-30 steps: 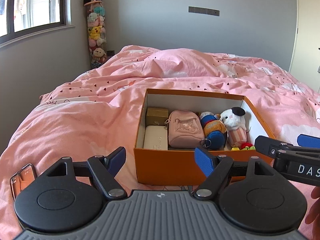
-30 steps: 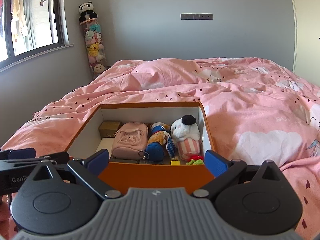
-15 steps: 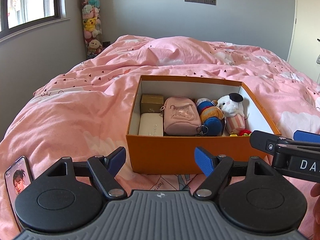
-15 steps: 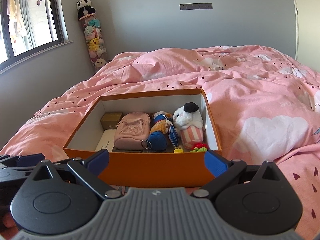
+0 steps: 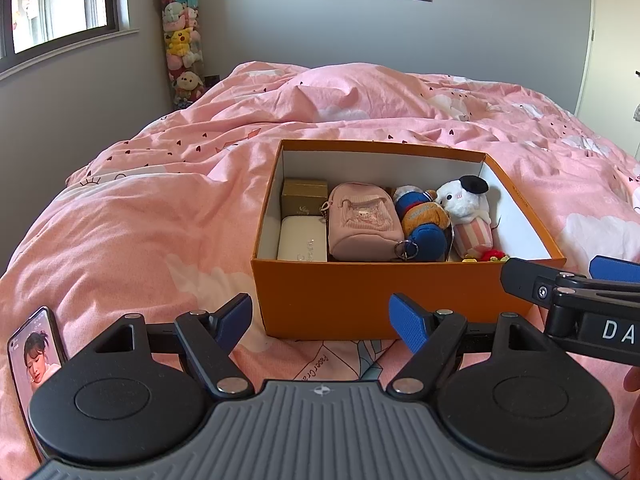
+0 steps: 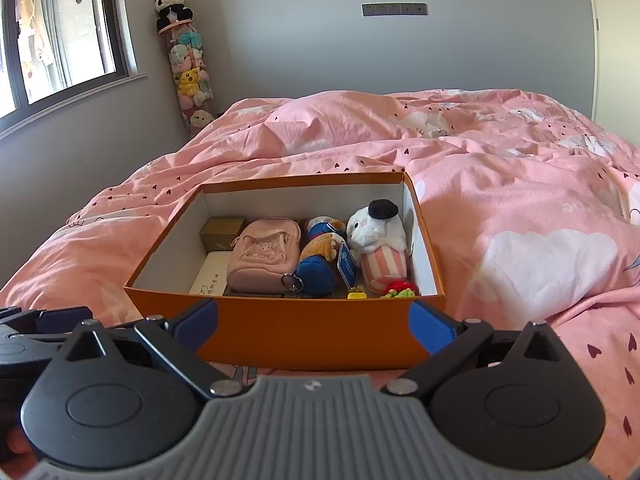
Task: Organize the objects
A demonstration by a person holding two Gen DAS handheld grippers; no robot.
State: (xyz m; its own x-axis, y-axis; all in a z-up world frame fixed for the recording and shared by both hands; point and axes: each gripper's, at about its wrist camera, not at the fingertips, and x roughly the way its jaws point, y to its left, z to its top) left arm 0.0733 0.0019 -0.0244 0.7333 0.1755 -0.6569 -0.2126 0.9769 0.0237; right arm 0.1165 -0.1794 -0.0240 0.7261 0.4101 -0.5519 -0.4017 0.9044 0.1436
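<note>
An orange box (image 5: 372, 300) (image 6: 312, 336) sits on the pink bed. It holds a gold box (image 5: 304, 196), a white case (image 5: 302, 238), a pink pouch (image 5: 362, 222) (image 6: 266, 254), a blue and orange plush (image 5: 424, 220) (image 6: 318, 256) and a white plush in a striped cup (image 5: 466, 208) (image 6: 378, 236). My left gripper (image 5: 322, 322) hangs open and empty just short of the box's near wall. Close in front of that same wall, my right gripper (image 6: 314, 322) is open and empty too.
A phone (image 5: 34, 354) with a lit screen lies on the duvet at the near left. A tall tube of plush toys (image 5: 182, 44) stands in the far corner under a window. Rumpled pink duvet (image 6: 520, 208) surrounds the box. A fingertip shows at the right edge.
Both grippers have risen and drawn back a little, so more of the box's inside shows. The phone has come further into the left wrist view. Both grippers stay open.
</note>
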